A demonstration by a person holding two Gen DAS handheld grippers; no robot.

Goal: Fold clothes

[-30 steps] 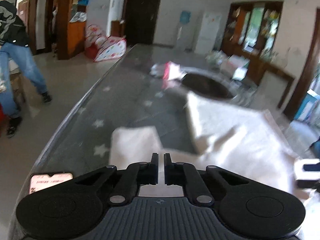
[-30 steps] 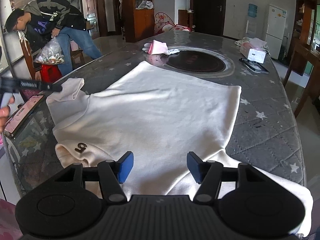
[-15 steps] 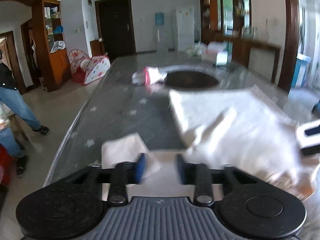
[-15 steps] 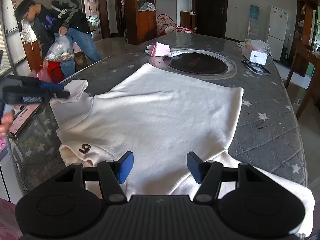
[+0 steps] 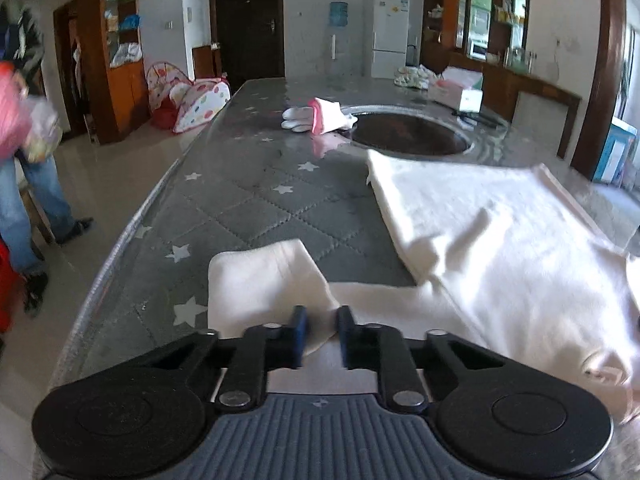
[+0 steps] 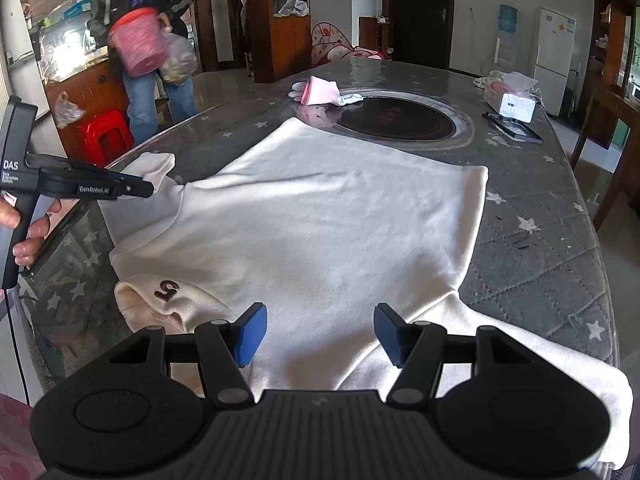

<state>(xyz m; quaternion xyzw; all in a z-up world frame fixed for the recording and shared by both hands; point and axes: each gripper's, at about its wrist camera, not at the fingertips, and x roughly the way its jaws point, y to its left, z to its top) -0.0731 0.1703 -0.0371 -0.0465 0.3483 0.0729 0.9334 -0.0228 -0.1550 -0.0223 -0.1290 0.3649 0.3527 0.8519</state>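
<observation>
grey quilted table (image 6: 532, 264) with star marks, set in a lived-in room; a white sweatshirt (image 6: 320, 216) is spread flat across it, hem toward the round dark inset (image 6: 394, 122), collar and chest mark nearest the right gripper (image 6: 318, 334);

left sleeve (image 5: 260, 280) is laid out to the sweatshirt's left, near the table edge; the left gripper (image 5: 322, 336) is seen pinched on a fold of that sleeve, its jaws having just been closing, cloth bunched between the pads; only a thin ridge of fabric appears caught;

right gripper is held with jaws wide apart above the sweatshirt's near edge, nothing between them, cloth not touched;

risks, judged from this: the pinch on the sleeve looks shallow, so the cloth could be slipped out once it is lifted toward the body of the sweatshirt; if the sleeve is dragged rather than lifted, the shoulder could be pulled along and the flat body wrinkled or shifted, since it is not pinned by the right gripper; the sleeve cuff lies close to the table edge left of the sweatshirt and could be let fall over it;

a pink-and-white glove (image 6: 320, 92) and a tissue box (image 6: 510, 100) lie beyond the sweatshirt, well apart from it; a person with a red bucket (image 6: 138, 42) is standing off the table's left side, no contact expected.
</observation>
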